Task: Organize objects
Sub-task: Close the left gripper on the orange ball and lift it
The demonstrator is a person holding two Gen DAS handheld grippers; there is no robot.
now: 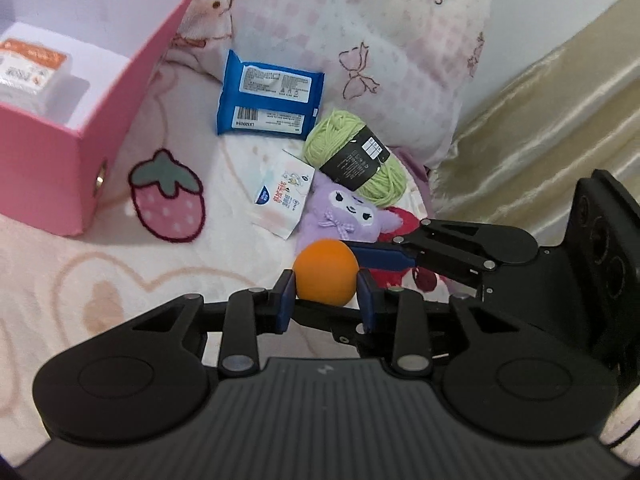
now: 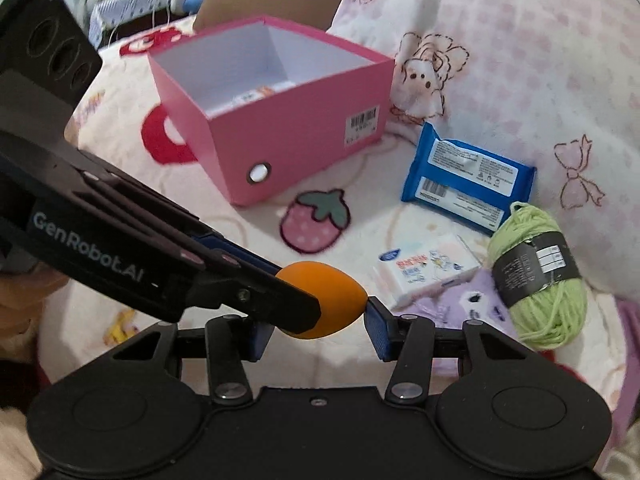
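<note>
Left tool (image 1: 326,300), left wrist view: pads narrowed onto the orange sponge (image 1: 326,276), held above the bed blanket (image 1: 100,280); right tool's finger touches its far side. Risk: both pulling, the soft egg squirts out.

Right wrist view: right tool (image 2: 320,320) stands wider, one pad at the sponge's tip; full grip unclear. Pink box (image 2: 296,136) well apart; a drop could miss it.

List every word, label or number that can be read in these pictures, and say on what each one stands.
"GenRobot.AI": on the side of the left gripper.
Blue packet: white label and barcode, print too small.
Small tissue pack: characters blurred.
Yarn band, pink box sticker: unreadable.
</note>
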